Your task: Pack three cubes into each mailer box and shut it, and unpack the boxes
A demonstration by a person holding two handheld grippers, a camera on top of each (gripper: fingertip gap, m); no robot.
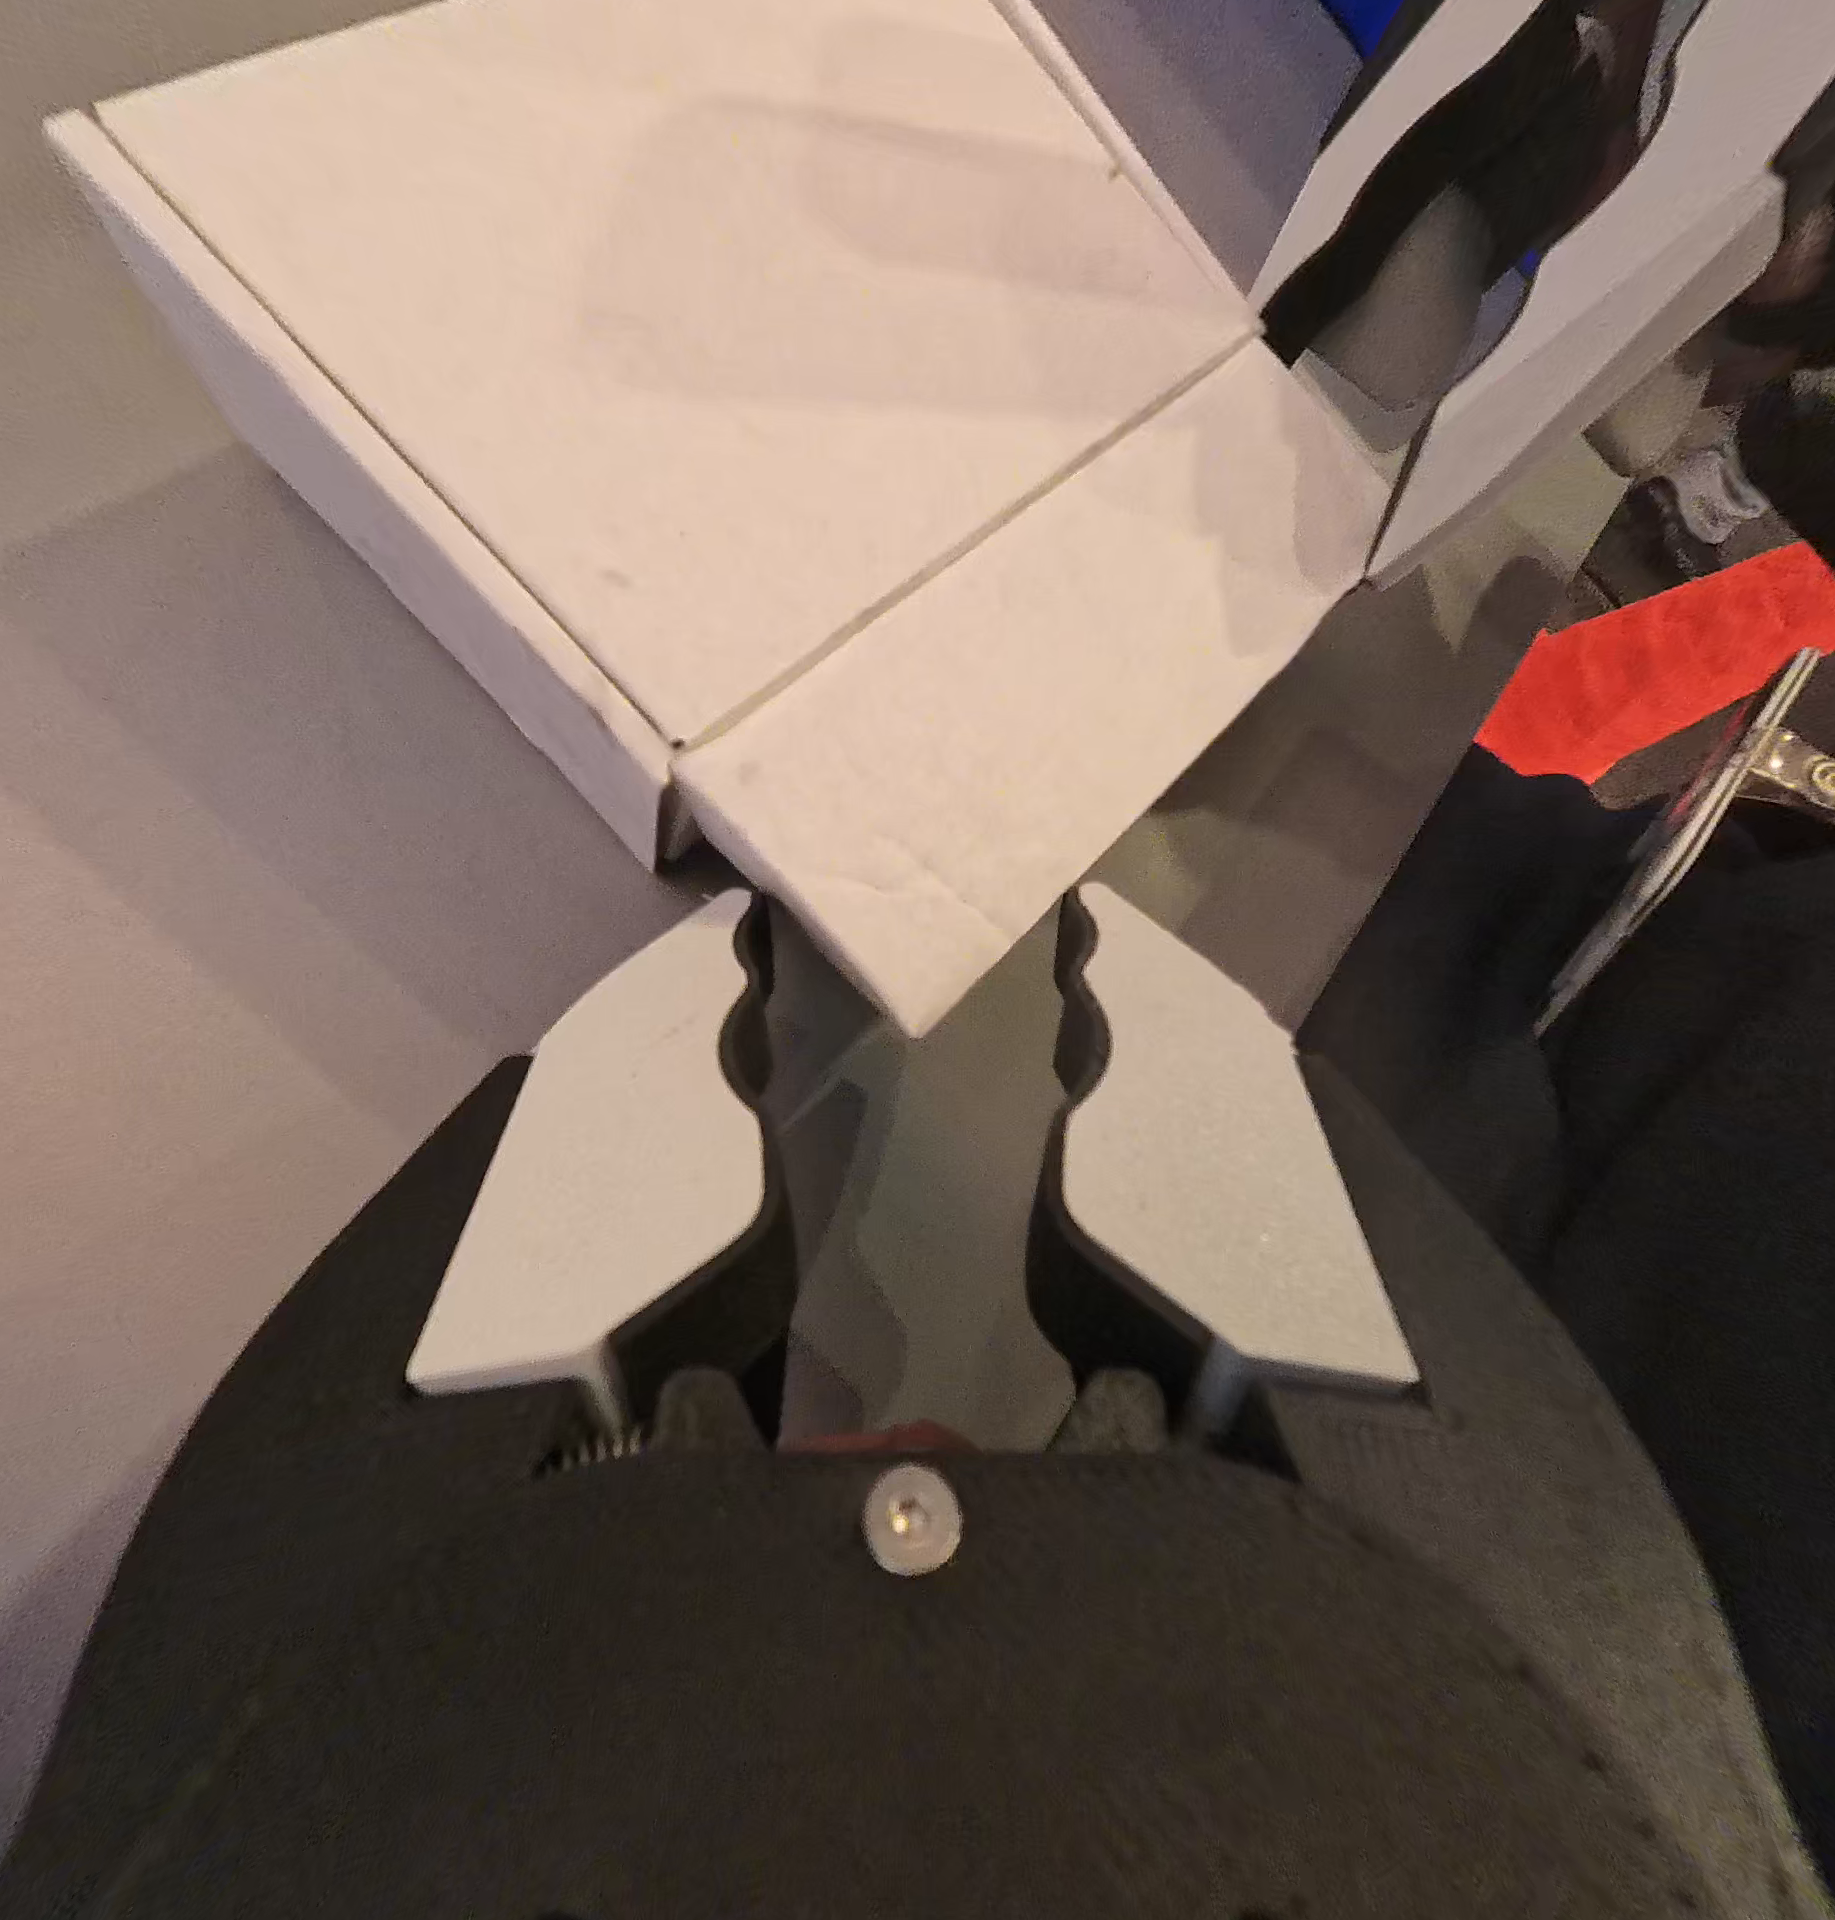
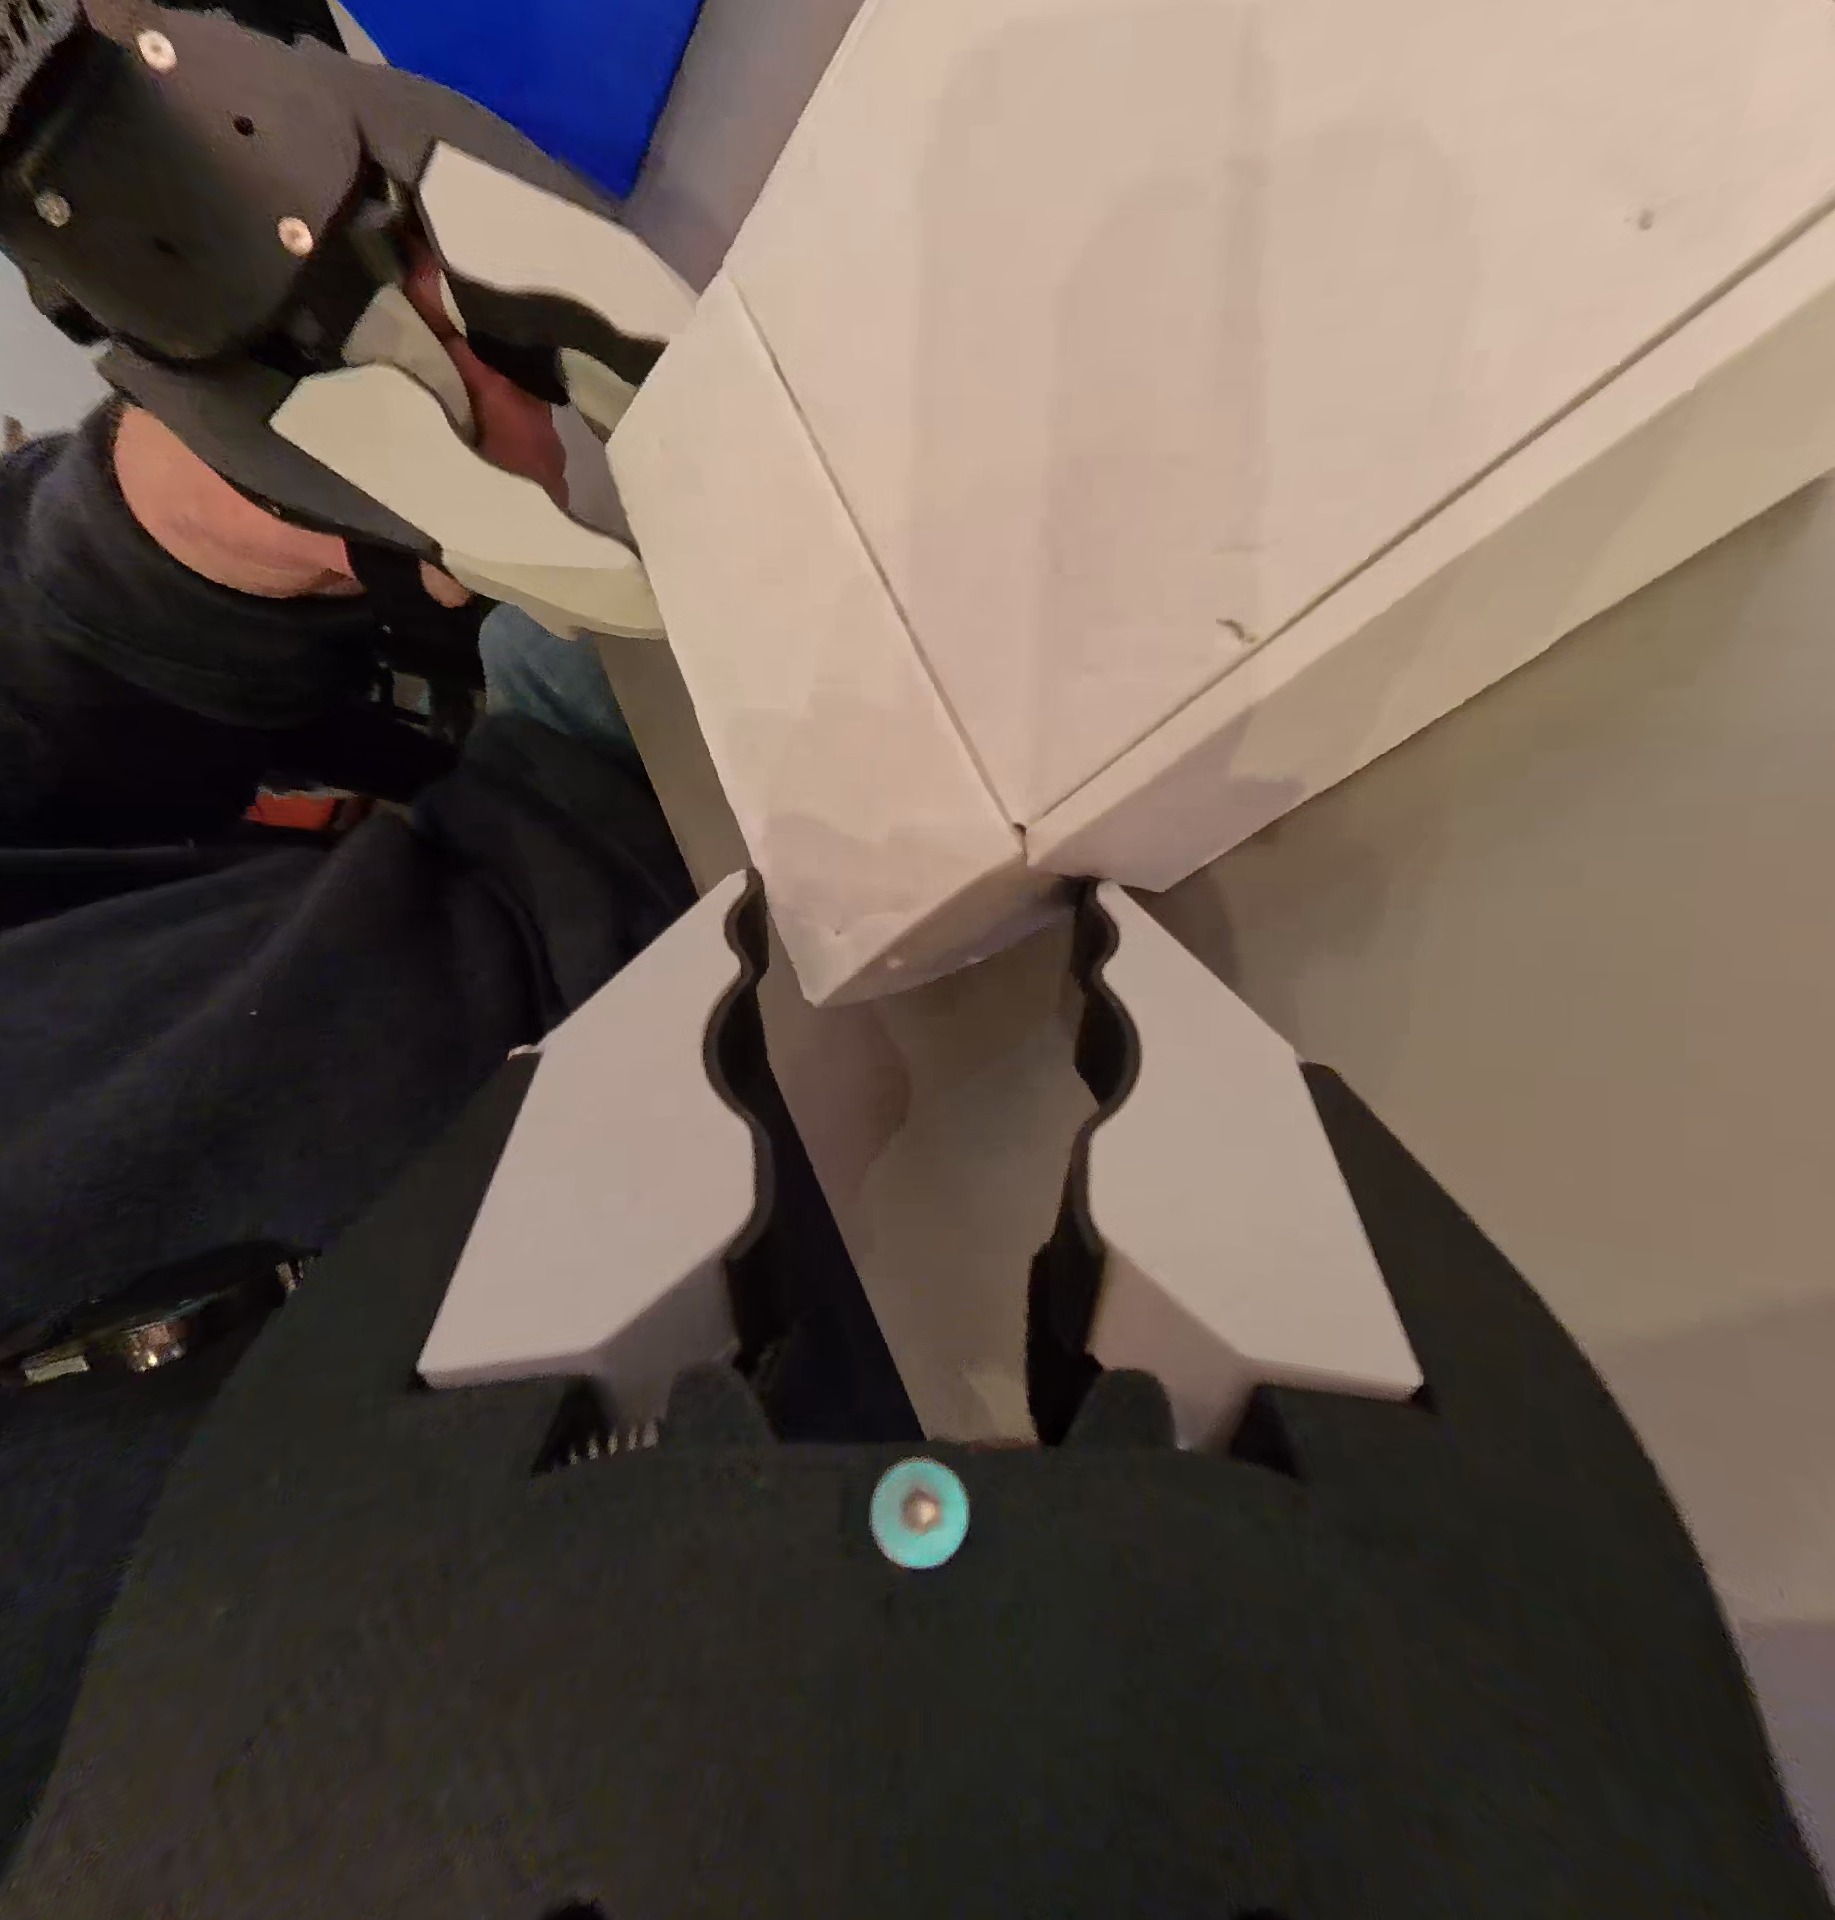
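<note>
A white mailer box [image 1: 684, 364] lies on the pale table with its lid down; no cubes show. Its front flap [image 1: 996, 707] hangs off the lid's near edge toward me. My left gripper [image 1: 913, 904] is open, with one corner of the flap between its fingers. My right gripper [image 2: 921, 888] is open too, with the flap's other corner [image 2: 871, 831] between its fingers. The box [image 2: 1256, 364] fills the right wrist view. Each gripper shows in the other's view: the right one [image 1: 1412, 343] blurred at the top right, the left one [image 2: 632, 416] at the upper left.
The pale table [image 1: 165, 831] runs off to the left of the box. A blue object [image 2: 539, 83] stands behind the box. A red patch [image 1: 1671, 665] and a person's dark clothing [image 2: 217, 1039] lie beyond the table edge.
</note>
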